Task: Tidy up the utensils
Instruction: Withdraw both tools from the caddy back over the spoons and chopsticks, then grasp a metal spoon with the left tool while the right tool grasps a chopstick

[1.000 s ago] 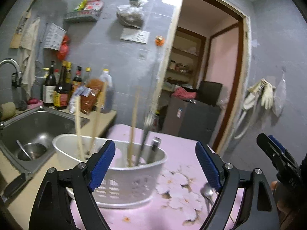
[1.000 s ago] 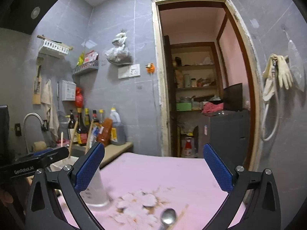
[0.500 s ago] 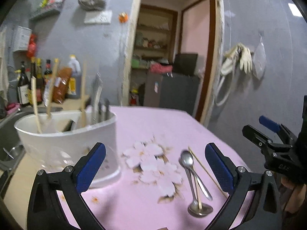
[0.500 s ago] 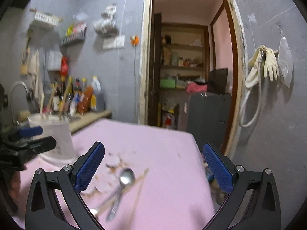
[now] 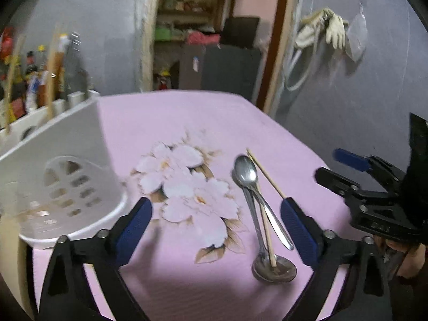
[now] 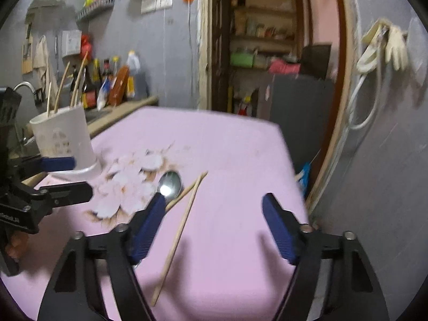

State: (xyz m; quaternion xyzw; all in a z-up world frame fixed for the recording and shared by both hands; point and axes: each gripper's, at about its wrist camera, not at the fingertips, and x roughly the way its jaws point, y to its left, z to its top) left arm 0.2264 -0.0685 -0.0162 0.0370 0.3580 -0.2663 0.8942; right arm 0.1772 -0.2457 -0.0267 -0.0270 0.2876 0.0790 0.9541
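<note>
Two metal spoons and wooden chopsticks lie crossed on the pink flowered tablecloth. A white utensil holder with chopsticks standing in it sits at the left; it also shows in the right wrist view. My left gripper is open and empty, low over the cloth just left of the spoons. My right gripper is open and empty over a spoon and chopsticks; it shows in the left wrist view.
A sink tap and sauce bottles stand on the counter beyond the holder. A doorway with shelves is behind the table. Gloves hang on the right wall. The table's right edge drops off near the wall.
Both grippers have swung right and tilted down toward the table. The holder has slid to the left of both views and the spoons and chopsticks have come nearer.
</note>
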